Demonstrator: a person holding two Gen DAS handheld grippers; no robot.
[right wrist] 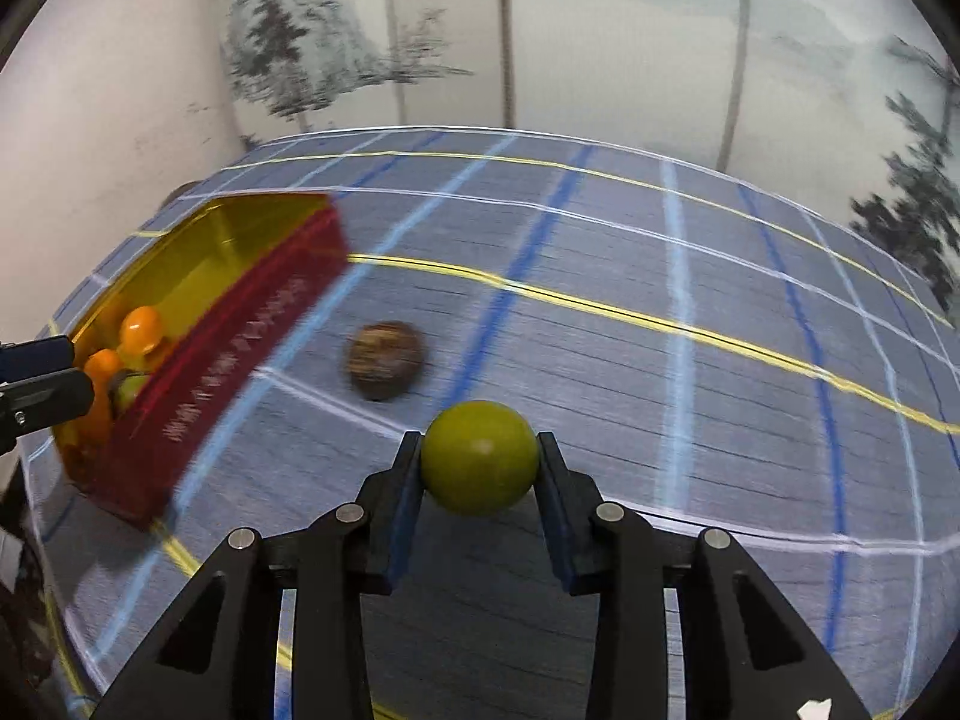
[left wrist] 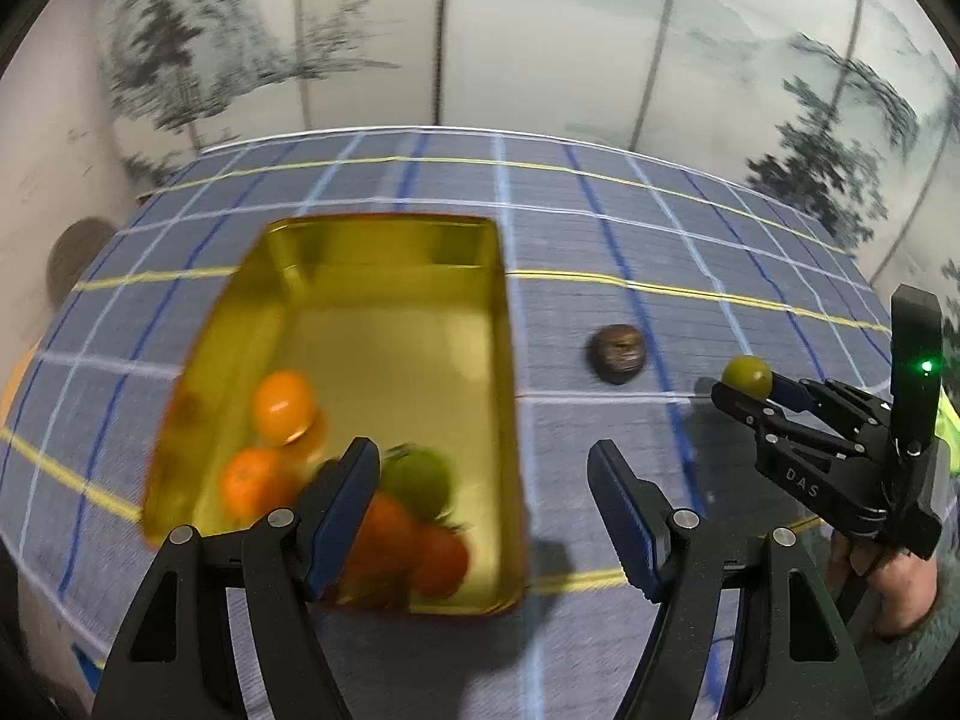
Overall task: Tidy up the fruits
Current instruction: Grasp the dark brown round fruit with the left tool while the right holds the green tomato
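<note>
The right tool [right wrist: 480, 468] grips a green fruit [right wrist: 479, 456] between its pads, off the bench [right wrist: 660, 372]. A brown fruit [right wrist: 384, 360] lies on the cloth just ahead and to its left. Further left stands the tin [right wrist: 240, 336], gold inside and red outside, holding oranges [left wrist: 283, 407] and a green fruit. The left tool [left wrist: 483, 510] hangs open and empty, its left finger over the tin's near corner.
</note>
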